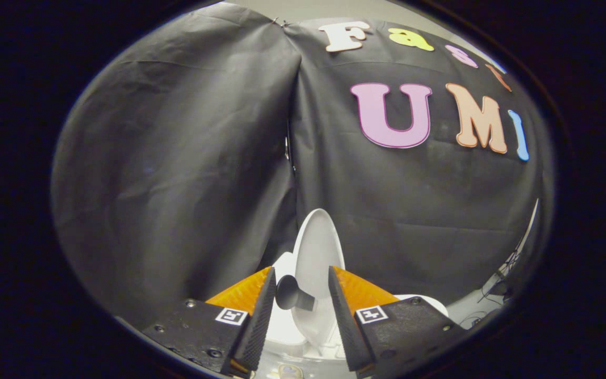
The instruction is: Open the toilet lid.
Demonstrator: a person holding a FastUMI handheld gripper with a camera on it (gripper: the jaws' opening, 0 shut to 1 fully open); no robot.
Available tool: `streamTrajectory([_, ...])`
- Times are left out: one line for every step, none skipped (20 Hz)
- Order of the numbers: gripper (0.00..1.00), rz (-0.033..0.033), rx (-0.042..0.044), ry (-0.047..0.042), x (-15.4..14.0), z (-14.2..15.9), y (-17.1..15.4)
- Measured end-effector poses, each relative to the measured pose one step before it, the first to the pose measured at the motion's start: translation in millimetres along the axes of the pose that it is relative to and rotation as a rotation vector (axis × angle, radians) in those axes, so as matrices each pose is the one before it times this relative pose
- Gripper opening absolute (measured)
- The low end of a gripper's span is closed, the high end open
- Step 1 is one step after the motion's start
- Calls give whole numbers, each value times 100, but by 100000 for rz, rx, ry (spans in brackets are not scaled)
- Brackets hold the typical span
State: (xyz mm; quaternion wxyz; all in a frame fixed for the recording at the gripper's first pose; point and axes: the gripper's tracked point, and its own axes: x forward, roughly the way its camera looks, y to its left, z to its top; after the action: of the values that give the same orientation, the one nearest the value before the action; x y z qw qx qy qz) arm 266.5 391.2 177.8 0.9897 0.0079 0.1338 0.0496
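The white toilet lid (317,247) stands raised on edge, nearly upright, just ahead of my fingers and in front of the black cloth. A dark round-headed handle (292,295) sticks out from the lid's face into the gap between my fingers, close to the left finger (258,316) and apart from the right one. My gripper (301,271) is open, with nothing pressed between its fingers. Below and between the fingers I see the white toilet seat and bowl (284,331), and more of its rim (429,301) shows past the right finger.
Black cloth walls meet in a corner seam (291,158) right behind the toilet. To the right, low down, a strip of pale floor (471,313) carries some dark cables (503,281).
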Motion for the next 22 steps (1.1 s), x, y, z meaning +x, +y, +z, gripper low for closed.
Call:
streamTrajectory([60, -820, -1074, -2004, -483, 463, -1055])
streamTrajectory([60, -882, -1135, -2073, -366, 371, -885])
streamTrajectory([60, -1157, -1104, -1627, -451, 404, -1124])
streamTrajectory([60, -927, -972, -1589, -365, 96, -1035])
streamTrajectory([60, -990, -727, -1386, -319, 174, -1205])
streamTrajectory([60, -630, -136, -1634, -364, 240, -1214])
streamTrajectory([60, -600, -71, -1444, -422, 135, -1279])
streamTrajectory([60, -573, 56, -1308, -486, 182, -1368])
streamTrajectory([60, 138, 274, -2050, -444, 204, -1372])
streamTrajectory([60, 5, 244, -1689, -393, 114, -1122])
streamTrajectory([60, -650, 139, -1532, -435, 47, -1597])
streamTrajectory([60, -1065, -102, -1761, -579, 23, -1628])
streamTrajectory([60, -524, -673, -1692, -697, 61, -1560])
streamTrajectory([60, -377, -1078, -1721, -708, -57, -1537])
streamTrajectory([60, -1509, -1052, -1562, -795, -399, -1846])
streamTrajectory([60, -2366, -704, -1799, -904, -196, -1982])
streamTrajectory([60, -2828, -639, -1428, -972, -371, -2089])
streamTrajectory([60, -3891, -392, -1254, -961, -330, -2159])
streamTrajectory([60, -3185, -598, -1284, -705, -366, -2124])
streamTrajectory([60, -2369, -399, -1136, -832, -302, -1728])
streamTrajectory([60, -2209, 34, -871, -872, -289, -1682])
streamTrajectory([60, -1754, 294, -918, -987, -379, -1817])
